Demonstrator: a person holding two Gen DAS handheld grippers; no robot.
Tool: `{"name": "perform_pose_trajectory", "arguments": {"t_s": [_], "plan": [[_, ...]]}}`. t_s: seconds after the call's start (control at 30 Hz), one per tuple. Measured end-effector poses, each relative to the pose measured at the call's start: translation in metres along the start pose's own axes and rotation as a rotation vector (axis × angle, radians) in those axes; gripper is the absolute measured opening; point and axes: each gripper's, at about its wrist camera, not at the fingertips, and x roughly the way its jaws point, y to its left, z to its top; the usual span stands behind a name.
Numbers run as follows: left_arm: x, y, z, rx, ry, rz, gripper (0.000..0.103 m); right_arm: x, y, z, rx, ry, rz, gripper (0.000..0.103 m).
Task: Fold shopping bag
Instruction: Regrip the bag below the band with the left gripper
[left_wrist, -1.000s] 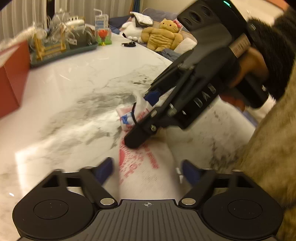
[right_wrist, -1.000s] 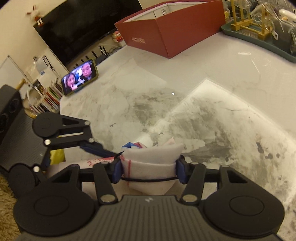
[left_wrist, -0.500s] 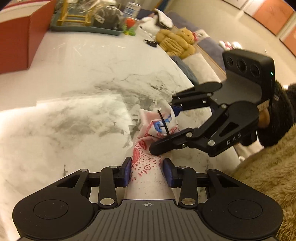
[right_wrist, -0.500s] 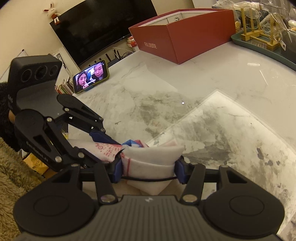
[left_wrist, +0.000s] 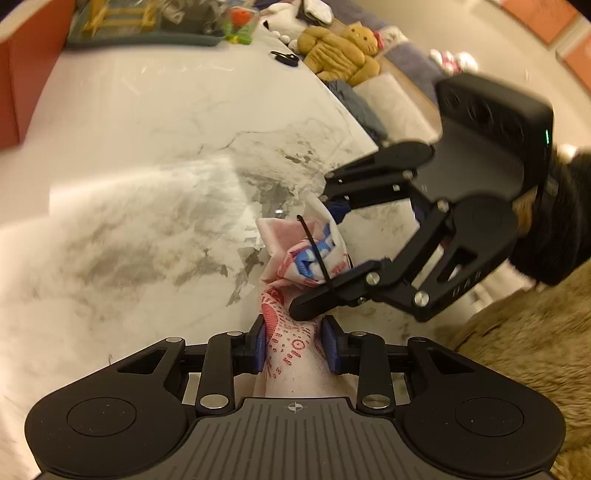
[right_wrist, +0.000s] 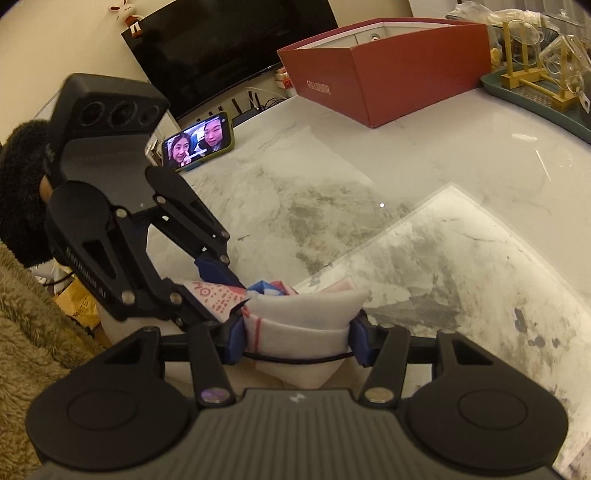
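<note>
The left gripper (left_wrist: 294, 345) had just been closing, and its blue pads pinched the narrow printed end of the shopping bag (left_wrist: 295, 280) between them. Just ahead, the right gripper (right_wrist: 297, 334) clamped the bag's thick folded bundle (white, red-trimmed) above the marble table (right_wrist: 369, 184).

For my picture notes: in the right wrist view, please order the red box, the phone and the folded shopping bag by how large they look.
1. red box
2. shopping bag, though nearness to the camera enlarges it
3. phone
</note>
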Motion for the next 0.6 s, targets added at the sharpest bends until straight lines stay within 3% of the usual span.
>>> {"name": "perform_pose_trajectory", "arguments": {"t_s": [0.13,0.43,0.6], "plan": [[0.001,-0.007,-0.004,-0.041,-0.013,0.037,0.029,-0.003,-0.004,0.001,0.034,0.02,0.012,0.054],[0.0,-0.027,-0.005,0.027,-0.072,0.098,0.026,-0.016,0.002,0.004,0.019,0.031,0.015,0.054],[-0.011,-0.033,-0.01,0.106,-0.125,0.068,0.025,-0.023,-0.001,0.01,0.012,0.084,0.062,0.054]]}}
